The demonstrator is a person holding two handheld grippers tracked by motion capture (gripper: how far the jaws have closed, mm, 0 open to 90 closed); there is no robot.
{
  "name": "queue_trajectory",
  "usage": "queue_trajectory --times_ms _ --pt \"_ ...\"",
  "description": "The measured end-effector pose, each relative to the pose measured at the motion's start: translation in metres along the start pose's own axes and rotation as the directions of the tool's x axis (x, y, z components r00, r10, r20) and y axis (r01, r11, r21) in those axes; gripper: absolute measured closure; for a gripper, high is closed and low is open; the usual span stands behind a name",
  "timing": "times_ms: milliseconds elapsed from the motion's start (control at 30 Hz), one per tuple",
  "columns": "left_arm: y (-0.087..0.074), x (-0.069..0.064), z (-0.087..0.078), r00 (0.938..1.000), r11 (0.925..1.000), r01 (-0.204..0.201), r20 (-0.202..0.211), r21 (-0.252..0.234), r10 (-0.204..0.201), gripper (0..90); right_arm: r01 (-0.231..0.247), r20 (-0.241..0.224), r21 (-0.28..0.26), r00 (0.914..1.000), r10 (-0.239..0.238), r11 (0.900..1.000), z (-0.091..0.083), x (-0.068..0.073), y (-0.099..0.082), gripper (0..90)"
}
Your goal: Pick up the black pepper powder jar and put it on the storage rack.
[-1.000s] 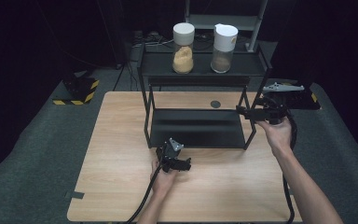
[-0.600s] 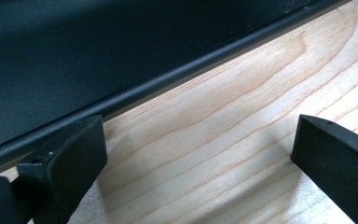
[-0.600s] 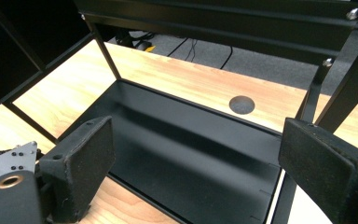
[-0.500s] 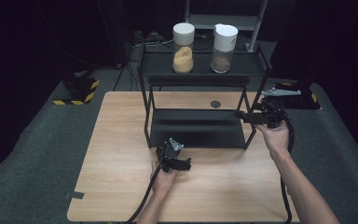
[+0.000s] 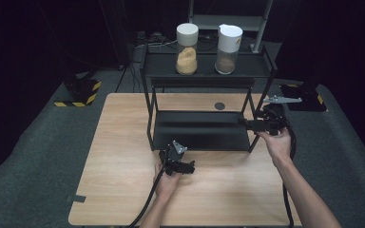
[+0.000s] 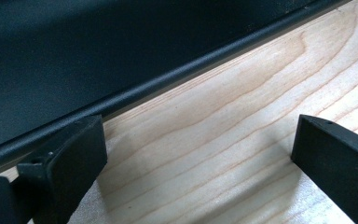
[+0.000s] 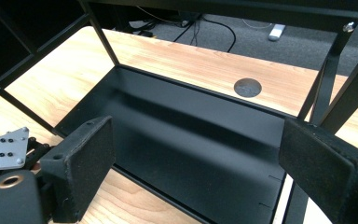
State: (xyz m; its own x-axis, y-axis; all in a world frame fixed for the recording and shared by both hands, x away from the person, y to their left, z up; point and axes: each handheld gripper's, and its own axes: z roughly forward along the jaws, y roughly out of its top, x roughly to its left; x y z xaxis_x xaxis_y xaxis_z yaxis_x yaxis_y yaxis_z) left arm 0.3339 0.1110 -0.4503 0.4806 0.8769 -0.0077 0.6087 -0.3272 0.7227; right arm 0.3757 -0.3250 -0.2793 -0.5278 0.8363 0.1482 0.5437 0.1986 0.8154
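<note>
High view above the table point(image 5: 123, 190), claw views close and low (all sharing the black rack point(image 5: 204, 130)).

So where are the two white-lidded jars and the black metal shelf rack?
Jar of yellow powder point(image 5: 187, 59), high view, its glass body.
Jar of brown powder point(image 5: 226, 59), high view, its glass body.
Black metal shelf rack point(image 5: 199, 130), high view, lower shelf.

A two-tier rack point(image 5: 204, 130) stands on the counter point(image 5: 123, 166), toward its far side. Two jars point(image 5: 187, 42) point(image 5: 229, 42) sit side by side on the top shelf. The left tool point(image 5: 178, 166) rests on the counter just before the rack's lower shelf; the right tool point(image 5: 256, 124) hovers at the rack's right end, perhaps touching its post.
</note>
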Motion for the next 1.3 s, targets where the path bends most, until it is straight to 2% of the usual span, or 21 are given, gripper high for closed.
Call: queue_trajectory --times_ms 167,600,1300 --pt "0.000 0.000 0.000 1.0000 1.0000 0.000 0.000 0.000 0.000 3.1 0.011 0.003 0.009 0.9999 -0.011 0.9999 0.005 0.003 -0.005 10.0" --pt "0.000 0.000 0.000 1.0000 1.0000 0.000 0.000 0.000 0.000 3.1 -0.008 0.002 0.023 1.0000 0.008 0.9997 0.017 0.001 -0.019 10.2" --pt "0.000 0.000 0.000 1.0000 1.0000 -0.002 0.001 0.000 0.002 3.1 0.002 0.051 0.058 0.9987 -0.005 0.9983 0.042 0.008 -0.048 10.5"
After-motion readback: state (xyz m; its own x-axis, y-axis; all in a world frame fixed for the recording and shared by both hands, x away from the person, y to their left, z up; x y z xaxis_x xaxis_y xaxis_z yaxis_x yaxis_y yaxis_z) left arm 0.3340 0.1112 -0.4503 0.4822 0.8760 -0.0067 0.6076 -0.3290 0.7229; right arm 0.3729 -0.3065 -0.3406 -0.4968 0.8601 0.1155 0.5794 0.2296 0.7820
